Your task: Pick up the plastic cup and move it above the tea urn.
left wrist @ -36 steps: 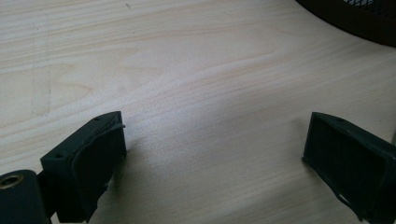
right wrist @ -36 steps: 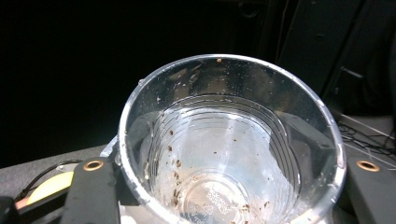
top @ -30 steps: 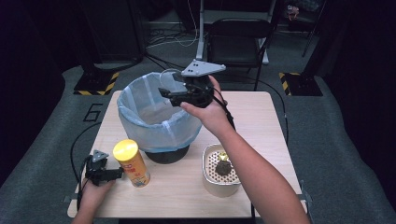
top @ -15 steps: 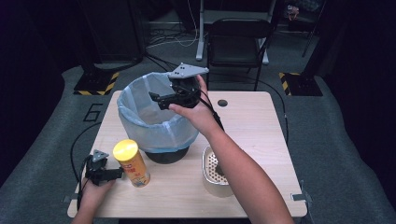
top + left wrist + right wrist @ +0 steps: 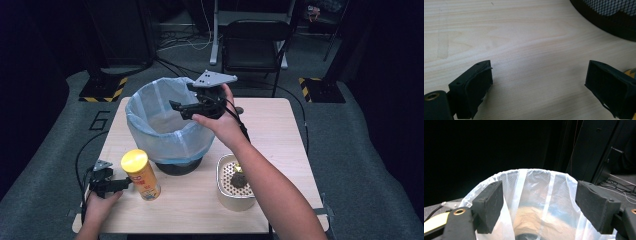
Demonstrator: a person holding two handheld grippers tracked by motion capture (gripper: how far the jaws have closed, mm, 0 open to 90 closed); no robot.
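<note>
The right claw [image 5: 176, 109] hangs over the open mouth of the bin [image 5: 145, 131], above the part of the rim nearest the far side of the table [image 5: 270, 130], held from the right by the person's right hand [image 5: 220, 117]. Its jaws have just been closing but stand apart with nothing between them; in the right gripper view the right claw [image 5: 539, 207] frames only the white liner [image 5: 534, 192] and the dark bottom of the bin. The grey plate [image 5: 214, 78] sits on top of that claw.

The bin is a black mesh basket lined with a pale blue-white bag folded over its rim, standing on the left half of the table.

The left claw [image 5: 125, 184] rests low at the near left corner of the table, just beside a yellow-lidded can [image 5: 141, 174] that stands upright in front of the bin. In the left gripper view the left claw [image 5: 539, 82] is wide open over bare wood, its jaws having just been closing a little, with an edge of the can beside the right jaw and the bin's mesh base at the upper right.

A small metal container [image 5: 226, 192] with a dark lump [image 5: 238, 178] inside sits on the near right part of the table, partly under the right forearm.
</note>
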